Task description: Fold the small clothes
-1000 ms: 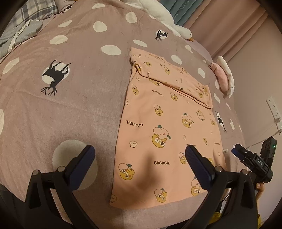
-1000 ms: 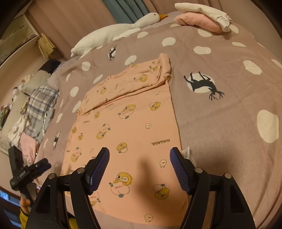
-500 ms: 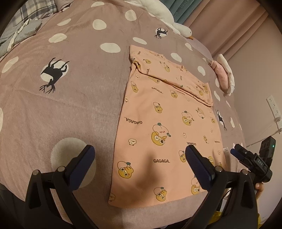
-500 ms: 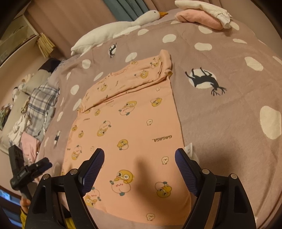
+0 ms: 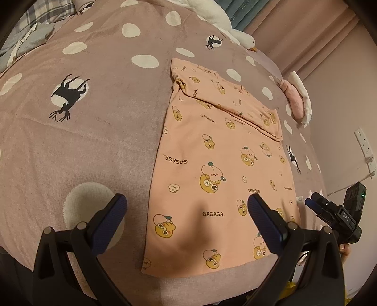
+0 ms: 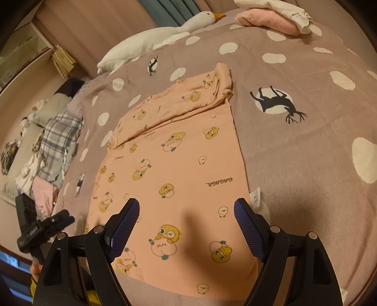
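A small peach shirt with cartoon prints [image 5: 219, 169] lies flat on the bed, its sleeves folded across the far end. It also shows in the right wrist view [image 6: 174, 169]. My left gripper [image 5: 186, 207] is open and empty, hovering above the shirt's near left hem corner. My right gripper [image 6: 186, 209] is open and empty above the shirt's near right part. A white label [image 6: 255, 196] sticks out at the shirt's right edge. Each gripper appears at the edge of the other's view: the right one [image 5: 334, 211], the left one [image 6: 44, 226].
The bedspread [image 5: 82, 131] is mauve with white dots and deer prints. A white goose plush [image 6: 160, 37] lies at the far end. Folded pink and white clothes [image 6: 275, 16] sit far right. A pile of plaid and other clothes [image 6: 54, 146] lies to the left.
Both grippers have pulled back and up slightly toward the near hem, so more of the shirt's near edge shows. The right jaws have opened a little wider. The shirt has not moved.
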